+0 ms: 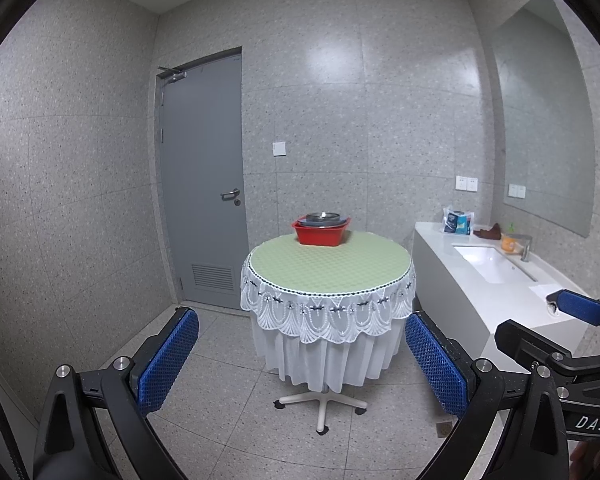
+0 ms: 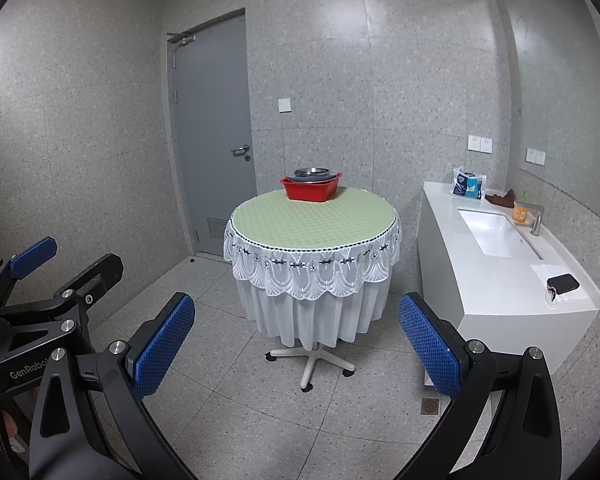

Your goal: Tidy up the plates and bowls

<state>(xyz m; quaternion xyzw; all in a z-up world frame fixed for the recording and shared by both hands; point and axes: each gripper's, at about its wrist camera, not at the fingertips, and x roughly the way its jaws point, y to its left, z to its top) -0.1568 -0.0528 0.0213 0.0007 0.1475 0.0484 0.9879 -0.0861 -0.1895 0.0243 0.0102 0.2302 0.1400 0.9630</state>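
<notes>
Both the left gripper (image 1: 302, 364) and right gripper (image 2: 296, 344) hang spread wide and empty at frame bottom, well apart from the red basin (image 1: 321, 233) of stacked dishes at centre, seemingly approaching.

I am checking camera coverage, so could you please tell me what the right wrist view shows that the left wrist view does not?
Only the right wrist view shows the whole small black case on the white sink counter, and the left gripper at its left edge. Only the left wrist view shows the right gripper at its right edge, covering most of that case. Both show the round table with the green lace-edged cloth, the red rectangular basin holding stacked metal dishes, the grey door and the orange bottle by the tap.
</notes>
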